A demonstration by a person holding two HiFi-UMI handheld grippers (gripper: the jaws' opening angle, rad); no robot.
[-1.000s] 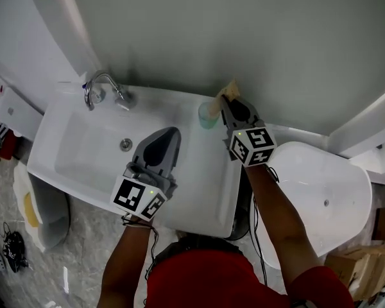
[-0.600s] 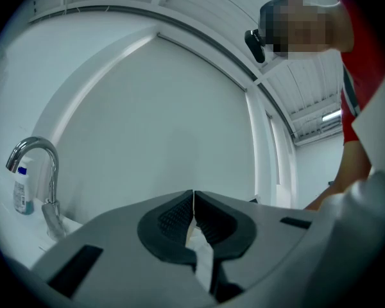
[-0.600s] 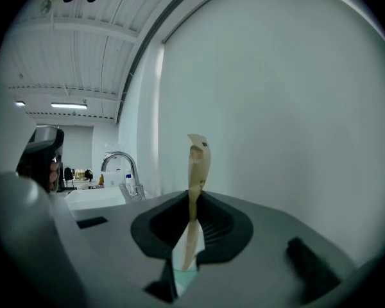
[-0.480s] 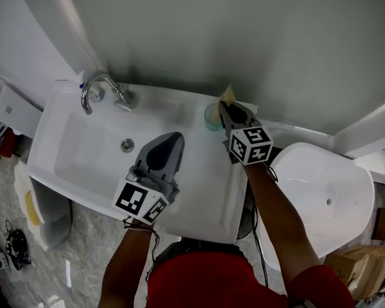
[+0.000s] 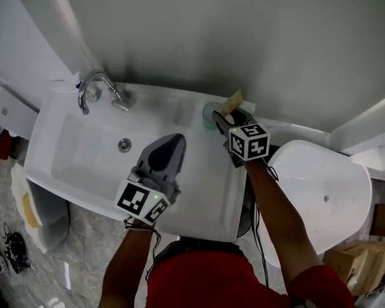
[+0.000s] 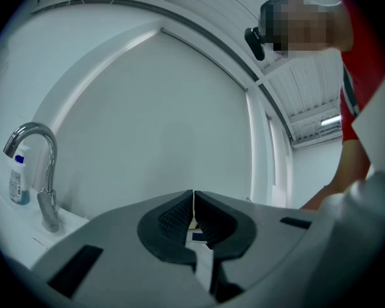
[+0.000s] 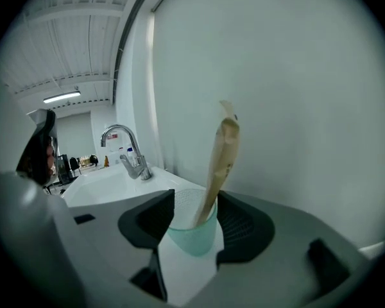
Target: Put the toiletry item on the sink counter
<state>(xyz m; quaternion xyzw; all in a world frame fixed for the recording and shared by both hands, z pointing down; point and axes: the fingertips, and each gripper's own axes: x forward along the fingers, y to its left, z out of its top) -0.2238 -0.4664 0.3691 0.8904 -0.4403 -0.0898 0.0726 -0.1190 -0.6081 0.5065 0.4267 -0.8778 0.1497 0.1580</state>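
A tan wrapped toiletry packet stands tilted inside a pale teal cup at the back right corner of the white sink counter. In the right gripper view the packet leans against the rim of the cup. My right gripper has its jaws opening, one on each side of the cup, and no pad presses on the packet. My left gripper hovers over the counter beside the basin, shut with nothing in it.
A chrome faucet stands at the back left of the basin, with a small bottle behind it. The grey wall rises right behind the cup. A white rounded fixture sits to the right of the counter.
The right gripper's jaws have parted and let go of the tan packet, which now rests in the cup. The left gripper has hardly moved.
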